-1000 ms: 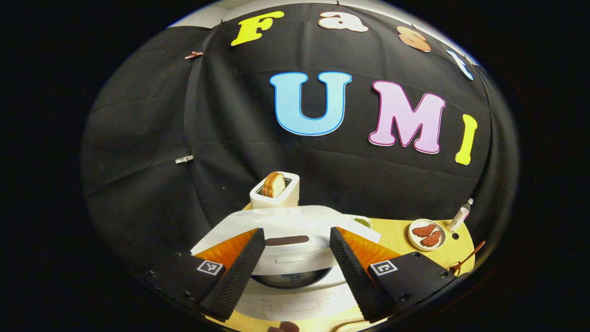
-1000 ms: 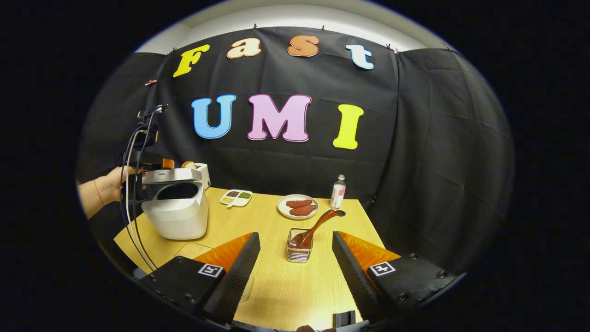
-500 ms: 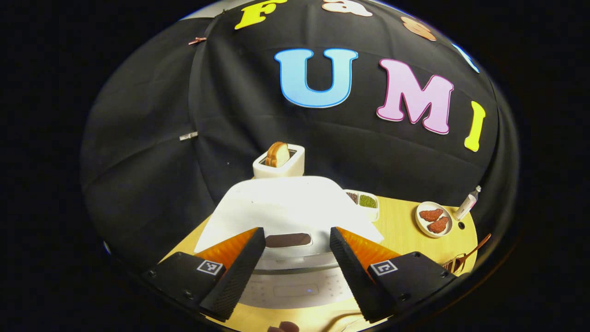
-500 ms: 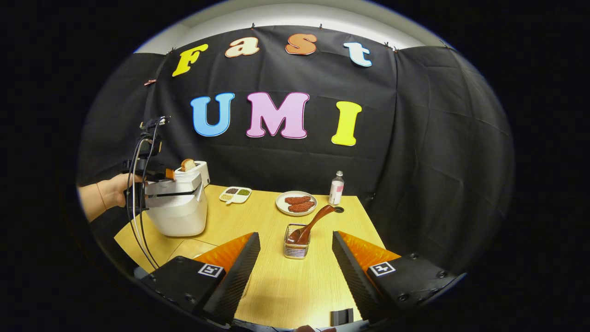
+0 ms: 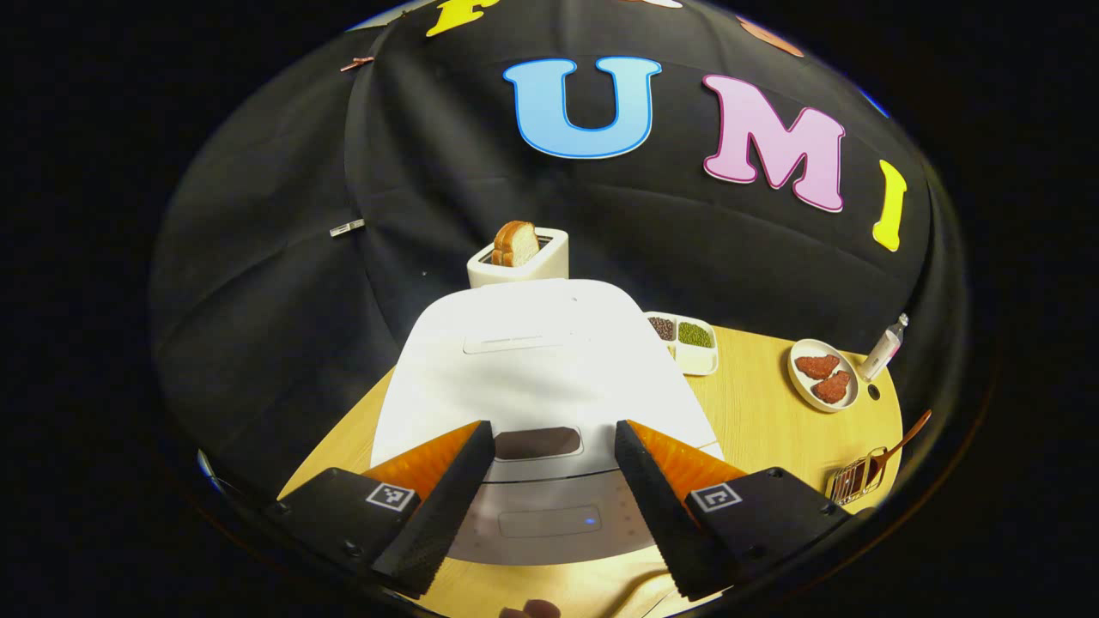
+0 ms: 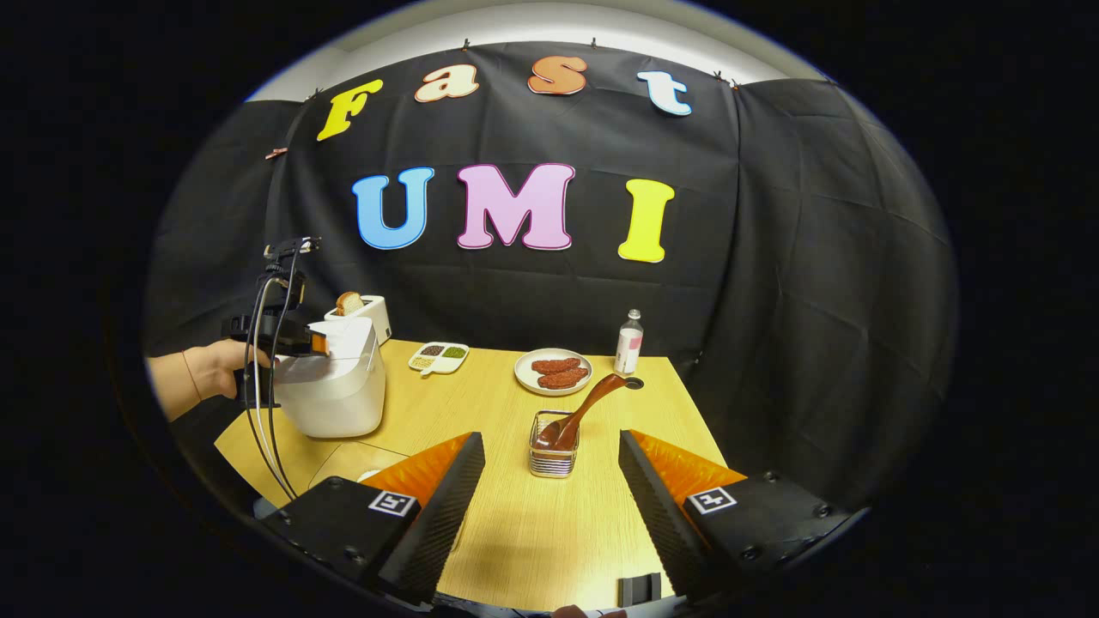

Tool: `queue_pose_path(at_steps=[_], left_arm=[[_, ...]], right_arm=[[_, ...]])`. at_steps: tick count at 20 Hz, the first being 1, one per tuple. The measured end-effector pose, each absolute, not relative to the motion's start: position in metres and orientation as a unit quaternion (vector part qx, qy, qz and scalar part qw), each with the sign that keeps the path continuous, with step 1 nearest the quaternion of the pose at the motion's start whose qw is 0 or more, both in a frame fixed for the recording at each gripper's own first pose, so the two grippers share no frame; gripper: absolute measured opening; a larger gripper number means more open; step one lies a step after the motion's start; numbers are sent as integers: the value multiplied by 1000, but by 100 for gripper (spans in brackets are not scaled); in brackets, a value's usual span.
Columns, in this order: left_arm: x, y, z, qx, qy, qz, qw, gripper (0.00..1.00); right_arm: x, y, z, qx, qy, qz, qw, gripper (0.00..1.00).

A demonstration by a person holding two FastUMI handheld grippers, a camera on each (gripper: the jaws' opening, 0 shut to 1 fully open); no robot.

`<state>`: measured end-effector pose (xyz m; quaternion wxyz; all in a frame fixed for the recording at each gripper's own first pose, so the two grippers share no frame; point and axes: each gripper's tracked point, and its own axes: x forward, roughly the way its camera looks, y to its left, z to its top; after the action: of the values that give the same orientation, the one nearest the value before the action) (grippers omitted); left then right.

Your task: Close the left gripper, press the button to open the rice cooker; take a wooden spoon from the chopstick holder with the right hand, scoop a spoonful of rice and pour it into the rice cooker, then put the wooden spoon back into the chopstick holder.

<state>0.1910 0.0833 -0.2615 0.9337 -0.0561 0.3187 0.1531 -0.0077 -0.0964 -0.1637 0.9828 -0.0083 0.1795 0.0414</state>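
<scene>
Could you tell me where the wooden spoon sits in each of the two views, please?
Left gripper view: wooden spoon at far right edge, leaning out of the chopstick holder.
Right gripper view: spoon at centre, just beyond the open fingers.
Shared landmark: the plate of meat.

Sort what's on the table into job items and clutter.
Job: rice cooker, wooden spoon, chopstick holder, sectioned dish of grains.
Clutter: toaster with bread, plate of meat, small bottle.
</scene>
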Motion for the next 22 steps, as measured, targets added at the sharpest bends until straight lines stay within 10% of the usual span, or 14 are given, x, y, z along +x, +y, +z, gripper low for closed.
queue_pose_path(at_steps=[10, 22], left_arm=[[193, 83, -256, -36, 316, 143, 937, 100], [159, 43, -121, -22, 137, 88, 986, 95]], right_arm=[[3, -84, -162, 3, 174, 50, 983, 98], [11, -86, -125, 21, 139, 51, 989, 98]])
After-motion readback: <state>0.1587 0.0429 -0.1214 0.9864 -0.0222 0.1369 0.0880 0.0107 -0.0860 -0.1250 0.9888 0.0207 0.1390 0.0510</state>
